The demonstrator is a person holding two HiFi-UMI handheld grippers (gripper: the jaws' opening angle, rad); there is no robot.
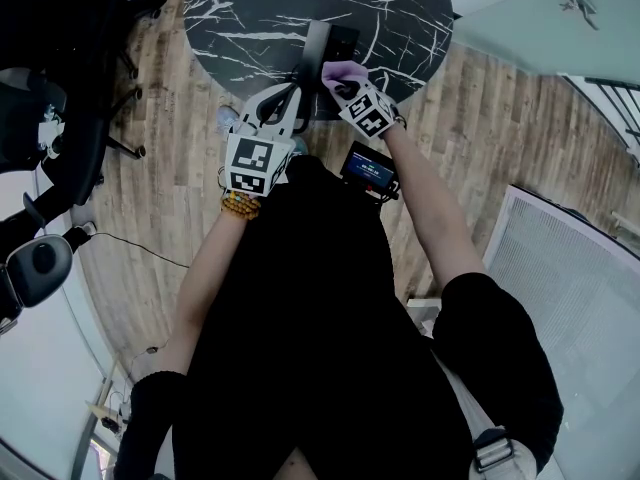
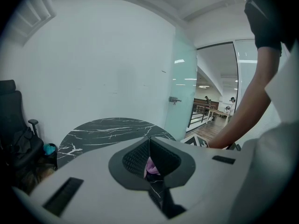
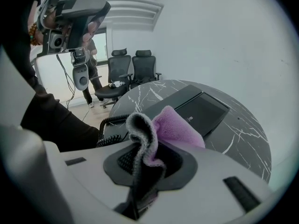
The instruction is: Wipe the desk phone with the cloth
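Desk phone [image 3: 201, 108] on table [image 1: 250, 8]; chair [image 1: 40, 78] left

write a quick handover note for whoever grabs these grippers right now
Left gripper: jaws together, holding nothing, near the table's edge.
Right gripper: shut on the purple cloth, held at the near side of the desk phone; I can't tell whether the cloth touches it.
The phone lies on the round marble table, its coiled cord towards the person.
Done: cloth gripped and brought to the phone.
Left: wipe the phone; no wiping can be confirmed.
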